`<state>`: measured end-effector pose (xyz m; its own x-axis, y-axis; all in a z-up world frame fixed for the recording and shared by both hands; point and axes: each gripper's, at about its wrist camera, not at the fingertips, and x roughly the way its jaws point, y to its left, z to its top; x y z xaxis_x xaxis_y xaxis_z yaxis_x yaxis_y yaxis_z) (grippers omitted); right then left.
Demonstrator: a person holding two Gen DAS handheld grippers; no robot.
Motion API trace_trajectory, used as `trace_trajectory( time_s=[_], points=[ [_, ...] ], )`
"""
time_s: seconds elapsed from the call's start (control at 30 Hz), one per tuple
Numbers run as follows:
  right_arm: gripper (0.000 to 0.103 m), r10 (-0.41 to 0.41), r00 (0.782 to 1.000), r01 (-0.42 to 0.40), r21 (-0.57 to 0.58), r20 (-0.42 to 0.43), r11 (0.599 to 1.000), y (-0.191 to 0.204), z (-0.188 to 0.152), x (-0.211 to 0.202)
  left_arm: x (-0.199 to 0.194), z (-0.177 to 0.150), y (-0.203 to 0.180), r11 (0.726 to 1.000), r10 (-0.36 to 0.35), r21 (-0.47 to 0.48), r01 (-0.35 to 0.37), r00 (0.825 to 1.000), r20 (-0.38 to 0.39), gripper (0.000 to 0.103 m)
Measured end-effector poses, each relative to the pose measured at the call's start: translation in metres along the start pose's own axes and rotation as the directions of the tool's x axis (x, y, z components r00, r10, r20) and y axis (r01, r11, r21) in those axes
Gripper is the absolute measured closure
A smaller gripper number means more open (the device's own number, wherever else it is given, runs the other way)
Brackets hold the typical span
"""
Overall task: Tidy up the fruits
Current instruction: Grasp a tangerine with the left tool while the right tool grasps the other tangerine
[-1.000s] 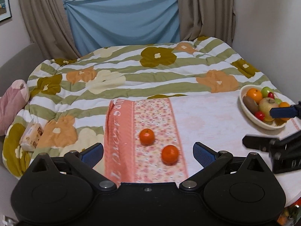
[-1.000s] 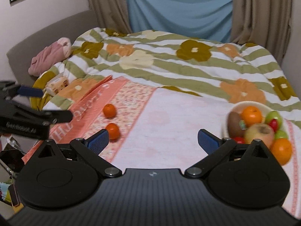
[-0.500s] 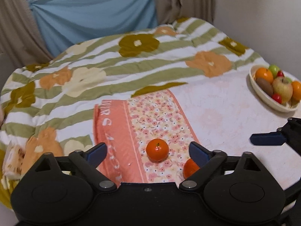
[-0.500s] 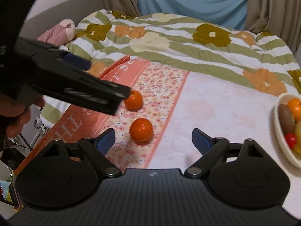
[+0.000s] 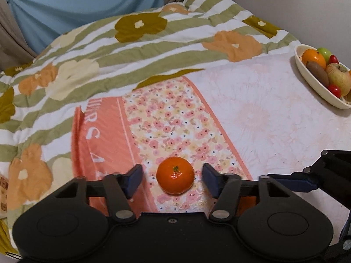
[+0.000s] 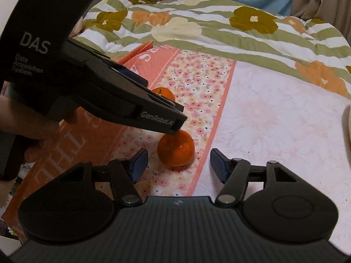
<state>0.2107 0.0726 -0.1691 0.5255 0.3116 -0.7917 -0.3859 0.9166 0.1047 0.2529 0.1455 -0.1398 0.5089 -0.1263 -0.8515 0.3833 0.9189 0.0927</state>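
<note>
The work surface is a bed covered by a quilt (image 5: 153, 50) with green and white stripes and large flower prints; a pale pink cloth (image 5: 274, 114) with an orange lettered band and a small-flower strip lies over its near part. A blue sheet (image 5: 83, 6) hangs behind the bed between beige curtains, and a plain wall stands at the right. A cream bowl (image 5: 311, 81) rests on the pink cloth at the far right edge of the left wrist view; it holds an orange, a kiwi, an apple, a green fruit and small red fruits. The far tangerine (image 5: 175, 175) sits on the flower strip, between the spread fingers of the left gripper (image 5: 172, 177), which is released, with a gap visible on both sides of the fruit. The near tangerine (image 6: 176, 149) lies on the same strip near its orange border, between the spread fingers of the right gripper (image 6: 178, 162), also released and not touching it. In the right wrist view the left gripper's black body crosses above the near tangerine and partly hides the far one. The pink cloth between the tangerines and the bowl is bare.
</note>
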Motion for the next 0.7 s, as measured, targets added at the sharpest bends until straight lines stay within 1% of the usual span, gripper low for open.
trace_trajectory(
  time_s=[0.03,0.1,0.3,0.37,0.43,0.53,0.6,0.7],
  points=[
    [0.027,0.0,1.0,0.0,-0.001,-0.004,1.0,0.0,0.0,0.001,0.002,0.0,0.0,1.0,-0.004,-0.001,0.004,1.0,-0.006,0.05],
    [0.028,-0.002,1.0,0.002,-0.009,-0.009,1.0,0.001,0.0,0.002,0.005,-0.002,0.001,1.0,-0.015,-0.004,0.015,1.0,-0.015,0.061],
    [0.03,-0.004,1.0,0.003,-0.04,-0.015,0.999,0.003,0.002,0.003,0.004,-0.004,0.002,0.999,-0.02,-0.035,0.02,1.0,-0.002,0.062],
    [0.033,0.0,1.0,-0.001,-0.048,-0.017,0.999,0.003,0.003,0.006,0.003,-0.005,0.002,0.999,-0.016,-0.035,0.016,1.0,-0.004,0.062],
    [0.039,0.005,1.0,-0.007,-0.058,-0.022,0.998,0.004,0.003,0.008,0.002,-0.006,0.002,0.999,-0.013,-0.036,0.012,1.0,-0.008,0.062],
    [0.044,0.005,1.0,-0.007,-0.084,-0.023,0.996,0.005,0.005,0.009,0.0,-0.009,0.005,0.999,-0.005,-0.05,0.004,1.0,-0.016,0.062],
    [0.047,0.01,1.0,-0.013,-0.091,-0.027,0.996,0.005,0.006,0.01,-0.001,-0.012,0.006,0.998,0.0,-0.058,-0.001,1.0,-0.02,0.062],
    [0.048,0.016,0.999,-0.019,-0.1,-0.029,0.995,0.005,0.006,0.013,-0.003,-0.014,0.007,0.998,0.006,-0.067,-0.008,1.0,-0.026,0.062]
  ],
)
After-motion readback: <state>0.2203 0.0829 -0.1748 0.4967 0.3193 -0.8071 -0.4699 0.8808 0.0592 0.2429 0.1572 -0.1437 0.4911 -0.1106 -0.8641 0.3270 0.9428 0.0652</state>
